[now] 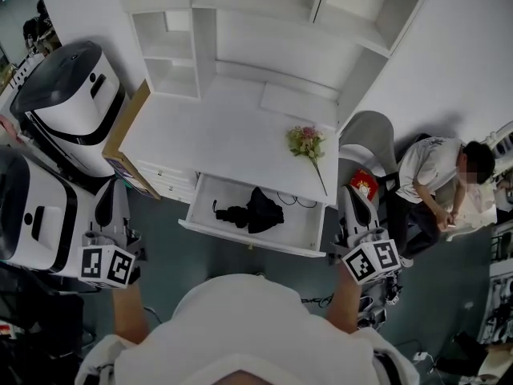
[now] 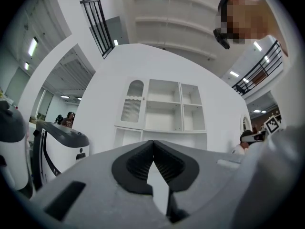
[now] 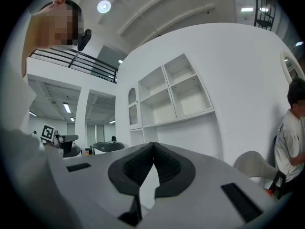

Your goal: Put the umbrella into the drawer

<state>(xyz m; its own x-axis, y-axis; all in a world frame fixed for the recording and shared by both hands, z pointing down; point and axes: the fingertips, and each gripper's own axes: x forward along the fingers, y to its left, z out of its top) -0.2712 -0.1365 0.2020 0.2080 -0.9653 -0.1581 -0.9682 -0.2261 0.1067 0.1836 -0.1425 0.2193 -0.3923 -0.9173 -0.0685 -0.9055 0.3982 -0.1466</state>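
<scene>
Both grippers held low and back from the desk, one to either side of the person's body, pointing about level toward the white shelf unit (image 1: pixel 264 22).

Left gripper (image 2: pixel 153 147): jaws pressed together, ribbed pads meeting, nothing between them. Right gripper (image 3: pixel 153 152): the same, jaws closed on nothing. Both gripper views look at the shelves; neither shows the drawer.

Umbrella (image 1: pixel 250 212): black, loosely folded, lying inside the open drawer (image 1: pixel 298 224) below the front edge of the tabletop (image 1: pixel 208 135). It rests on the drawer floor near the middle. Long axis runs side to side, roughly parallel to the drawer front, with the slim end toward the left and the bunched fabric toward the right. No part appears to hang over the rim.

Key relation: the drawer is pulled out toward the person and sits between the two grippers, ahead of and below both. The right gripper is just off the drawer's right front corner. The left stands further off, beyond the left corner and next to a white machine (image 1: pixel 48 215). Right is the nearer hand.

Judgement: the umbrella looks already placed. If anything is left, it is pushing the drawer front straight back, square to the umbrella's axis, so the load should not catch.

Also present: a flower sprig (image 1: pixel 306 143) on the tabletop near its right front edge, and a seated person (image 1: pixel 433 175) well off to the right.
</scene>
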